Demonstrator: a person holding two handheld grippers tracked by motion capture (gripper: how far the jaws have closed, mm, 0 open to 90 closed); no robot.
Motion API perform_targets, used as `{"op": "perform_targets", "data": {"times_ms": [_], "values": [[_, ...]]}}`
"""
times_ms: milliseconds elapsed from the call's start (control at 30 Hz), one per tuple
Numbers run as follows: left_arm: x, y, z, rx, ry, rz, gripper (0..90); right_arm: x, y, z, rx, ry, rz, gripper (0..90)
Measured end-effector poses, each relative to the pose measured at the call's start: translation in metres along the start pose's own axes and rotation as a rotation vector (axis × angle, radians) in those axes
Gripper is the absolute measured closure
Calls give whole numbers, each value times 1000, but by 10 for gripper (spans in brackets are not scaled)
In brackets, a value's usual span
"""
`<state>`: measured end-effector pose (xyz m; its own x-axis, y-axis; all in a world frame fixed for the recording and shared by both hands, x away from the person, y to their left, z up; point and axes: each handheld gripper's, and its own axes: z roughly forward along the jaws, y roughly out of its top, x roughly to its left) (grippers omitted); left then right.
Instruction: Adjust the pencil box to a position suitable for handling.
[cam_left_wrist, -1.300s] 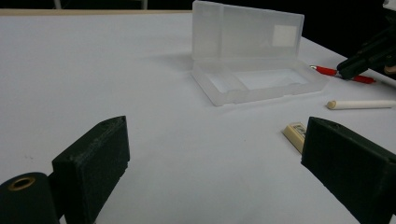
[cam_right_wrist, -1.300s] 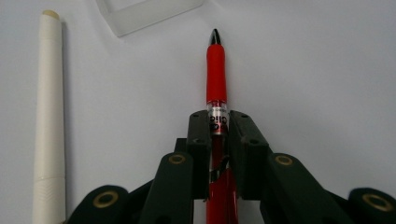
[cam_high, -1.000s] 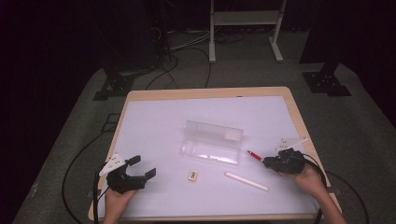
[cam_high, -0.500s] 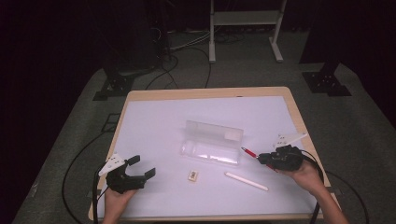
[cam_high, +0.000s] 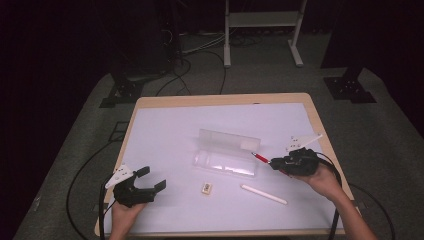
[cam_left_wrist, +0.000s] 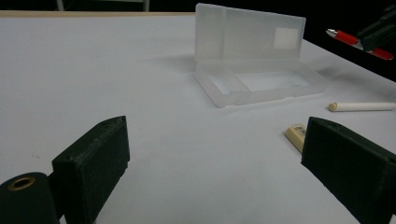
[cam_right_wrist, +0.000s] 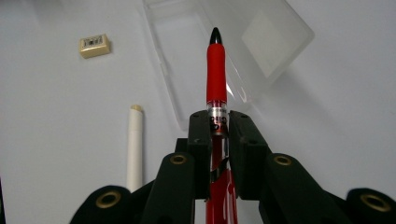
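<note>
A clear plastic pencil case (cam_high: 227, 154) lies open mid-table, its lid (cam_left_wrist: 250, 31) standing up at the back. My right gripper (cam_high: 275, 163) is shut on a red pen (cam_right_wrist: 216, 60), whose tip (cam_high: 254, 155) hangs just above the case's right end (cam_right_wrist: 187, 65). A white stick (cam_high: 264, 194) lies on the mat near the right hand, and a small beige eraser (cam_high: 206, 187) sits in front of the case. My left gripper (cam_high: 152, 180) rests at the near left corner, jaws wide open with nothing between them; past them lie the eraser (cam_left_wrist: 296, 135) and the case (cam_left_wrist: 261, 84).
A white mat (cam_high: 165, 135) covers the wooden table (cam_high: 220, 99). Beyond the table, cables and dark stand feet lie on grey carpet, with a white frame (cam_high: 260, 20) at the back. Each gripper trails a black cable off the near edge.
My right gripper has risen and moved left with the red pen, bringing its tip from beside the case to its right end. The left gripper has stayed put.
</note>
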<state>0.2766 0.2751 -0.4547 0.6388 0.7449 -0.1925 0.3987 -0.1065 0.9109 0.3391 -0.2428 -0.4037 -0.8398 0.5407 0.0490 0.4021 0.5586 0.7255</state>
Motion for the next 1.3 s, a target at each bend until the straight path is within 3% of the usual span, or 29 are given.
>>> {"op": "perform_targets", "data": {"times_ms": [400,1300], "values": [[1,0,0,-2,-1,-1,73,5,25,3,-14,15,-49,786],[1,0,-1,-8,-1,-4,73,14,59,14,-4,56,-107,786]]}}
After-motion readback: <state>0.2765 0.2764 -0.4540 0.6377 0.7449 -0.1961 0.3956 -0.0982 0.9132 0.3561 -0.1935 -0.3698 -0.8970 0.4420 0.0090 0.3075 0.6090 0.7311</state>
